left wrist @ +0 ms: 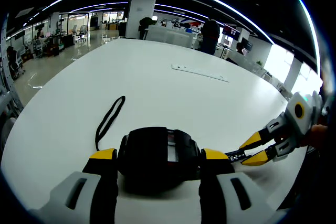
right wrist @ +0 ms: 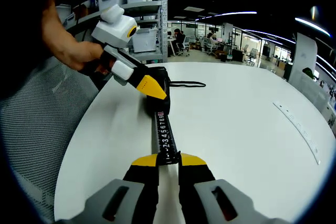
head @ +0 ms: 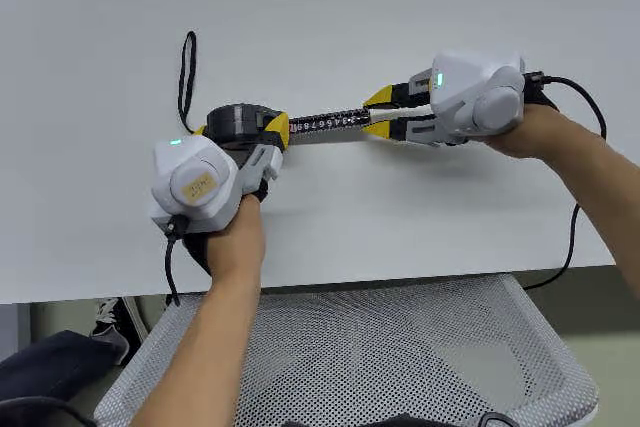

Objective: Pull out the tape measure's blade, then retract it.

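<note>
Left jaws: your left gripper (left wrist: 159, 156) is clamped around the black tape measure (left wrist: 157, 142), with one yellow tip on each side of the case.

Right jaws: your right gripper (right wrist: 169, 159) is narrowed onto the blade (right wrist: 163, 129), with the blade's free end pinched between the two yellow tips.

Tape measure: the case sits on the white table (head: 330, 7), near the edge closest to you and left of centre in the head view.

Blade: part-way out, it runs straight from the case to your right jaws, printed numbers facing up. You cannot tell whether it touches the table.

Strap (left wrist: 107, 119): a black loop fixed to the case, lying flat on the table and trailing away from you.

Strip (left wrist: 199, 72): pale, flat and long, on the far part of the table, well apart from the tape measure.

Cable (head: 575, 217): black, running from your right gripper over the table's near edge.

Chair (head: 350, 347): grey mesh seat, below the table's near edge.
</note>
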Motion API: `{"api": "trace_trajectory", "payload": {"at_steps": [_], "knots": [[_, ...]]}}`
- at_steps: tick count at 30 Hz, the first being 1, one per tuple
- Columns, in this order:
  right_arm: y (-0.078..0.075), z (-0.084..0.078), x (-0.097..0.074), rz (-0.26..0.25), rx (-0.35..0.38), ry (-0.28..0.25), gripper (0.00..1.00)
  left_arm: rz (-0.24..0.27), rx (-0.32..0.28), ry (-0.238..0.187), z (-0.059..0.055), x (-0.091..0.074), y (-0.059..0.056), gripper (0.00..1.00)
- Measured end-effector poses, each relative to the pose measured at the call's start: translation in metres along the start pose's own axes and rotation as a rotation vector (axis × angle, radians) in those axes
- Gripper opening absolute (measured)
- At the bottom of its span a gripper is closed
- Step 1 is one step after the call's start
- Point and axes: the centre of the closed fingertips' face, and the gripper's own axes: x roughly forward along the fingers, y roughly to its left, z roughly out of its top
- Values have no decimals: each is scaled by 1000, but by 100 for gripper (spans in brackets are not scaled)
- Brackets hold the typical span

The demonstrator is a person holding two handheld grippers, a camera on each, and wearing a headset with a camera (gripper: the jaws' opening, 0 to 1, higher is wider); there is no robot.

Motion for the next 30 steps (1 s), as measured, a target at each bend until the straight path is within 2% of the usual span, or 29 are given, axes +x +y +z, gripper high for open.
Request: {"api": "trace_trajectory", "payload": {"at_steps": [30], "knots": [[1, 5, 8, 12, 8, -6, 11, -5, -8, 4, 0, -1, 0, 59]]}}
